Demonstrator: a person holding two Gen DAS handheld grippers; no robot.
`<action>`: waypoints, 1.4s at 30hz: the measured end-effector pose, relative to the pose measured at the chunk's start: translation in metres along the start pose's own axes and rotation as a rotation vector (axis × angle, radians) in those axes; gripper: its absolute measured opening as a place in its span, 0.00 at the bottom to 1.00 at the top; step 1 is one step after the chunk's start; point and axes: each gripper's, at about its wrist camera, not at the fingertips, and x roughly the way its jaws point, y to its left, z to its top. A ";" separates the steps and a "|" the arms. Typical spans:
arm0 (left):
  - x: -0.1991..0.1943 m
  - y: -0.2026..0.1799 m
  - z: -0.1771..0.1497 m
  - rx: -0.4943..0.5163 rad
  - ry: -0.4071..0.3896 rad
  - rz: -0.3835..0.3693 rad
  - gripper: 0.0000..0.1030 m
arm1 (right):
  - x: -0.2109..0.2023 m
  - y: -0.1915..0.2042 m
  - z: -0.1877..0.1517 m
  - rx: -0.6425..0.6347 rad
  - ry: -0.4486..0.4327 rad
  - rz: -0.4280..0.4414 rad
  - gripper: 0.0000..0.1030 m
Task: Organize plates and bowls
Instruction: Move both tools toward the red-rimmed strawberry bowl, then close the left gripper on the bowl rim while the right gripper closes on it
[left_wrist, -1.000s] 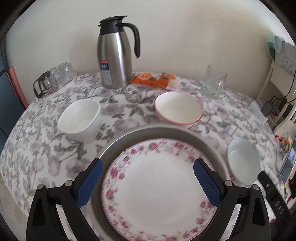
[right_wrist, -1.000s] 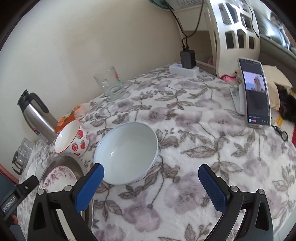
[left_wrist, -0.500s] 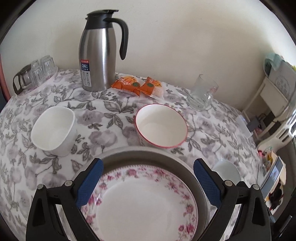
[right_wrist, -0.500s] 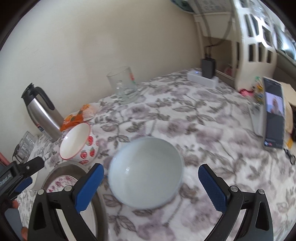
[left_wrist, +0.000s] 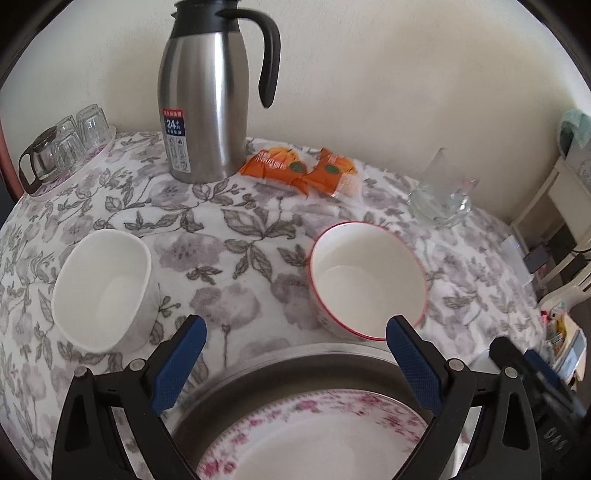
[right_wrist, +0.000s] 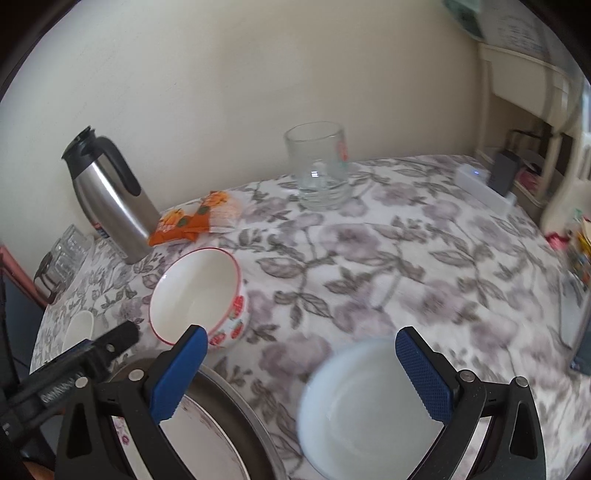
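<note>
Both grippers spread wide, empty, over glazed tableware.
Left gripper: floral-rimmed plate in round metal tray. Right gripper: smooth pale-blue bowl.

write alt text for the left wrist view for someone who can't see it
The open left gripper hovers over a pink-flowered white plate sitting in a round grey metal tray on a grey floral tablecloth. Beyond stand a red-rimmed white bowl, a plain white squarish bowl, a steel thermos jug, orange snack packets and a clear glass mug.
</note>
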 end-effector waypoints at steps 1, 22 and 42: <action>0.005 0.003 0.004 -0.003 0.016 0.006 0.94 | 0.004 0.003 0.002 -0.006 0.009 0.000 0.97; 0.081 -0.003 0.039 0.059 0.241 -0.032 0.34 | 0.093 0.048 0.030 -0.047 0.250 0.039 0.24; 0.074 -0.015 0.041 0.124 0.198 -0.058 0.10 | 0.091 0.060 0.026 -0.064 0.234 0.102 0.14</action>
